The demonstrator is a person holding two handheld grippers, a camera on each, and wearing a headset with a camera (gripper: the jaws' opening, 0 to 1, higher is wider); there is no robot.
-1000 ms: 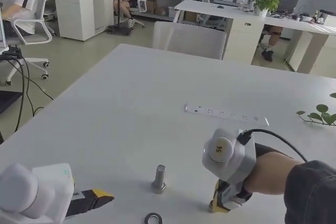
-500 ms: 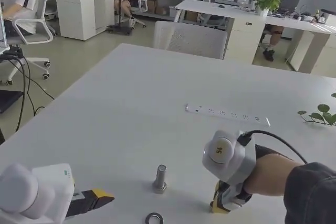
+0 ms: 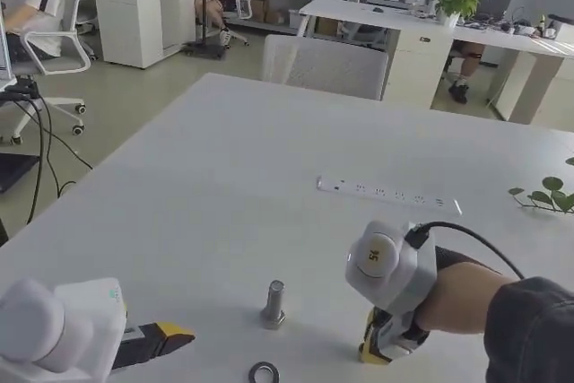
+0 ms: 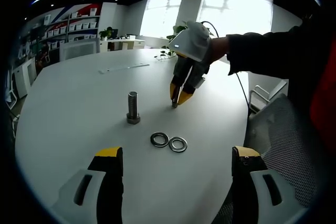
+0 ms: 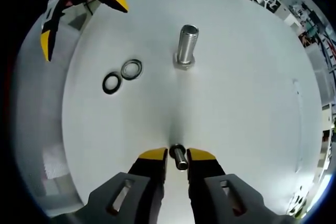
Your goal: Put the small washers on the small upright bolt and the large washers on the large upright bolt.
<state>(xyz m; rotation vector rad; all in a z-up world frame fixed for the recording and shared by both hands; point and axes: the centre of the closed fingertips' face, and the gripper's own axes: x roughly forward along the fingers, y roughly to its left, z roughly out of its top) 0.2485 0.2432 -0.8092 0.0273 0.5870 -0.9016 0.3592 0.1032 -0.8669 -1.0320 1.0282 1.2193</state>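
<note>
Head view, lower left corner: the left gripper (image 3: 167, 342) is cut off by the frame edges, and we see one yellow tip. At the bottom edge a washer (image 3: 264, 372) is partly cropped. We can't see the right gripper (image 3: 381, 352) tips, which are hidden under its own body. A sleeve (image 3: 534, 329) runs off the right edge.

Right gripper view, bottom centre: the small bolt (image 5: 179, 157) has its base hidden between the jaws closed in on it. For the washers (image 5: 131, 69) at upper left, we can't tell large from small.

Left gripper view: the bolt at the right gripper's tips is too small to make out.
</note>
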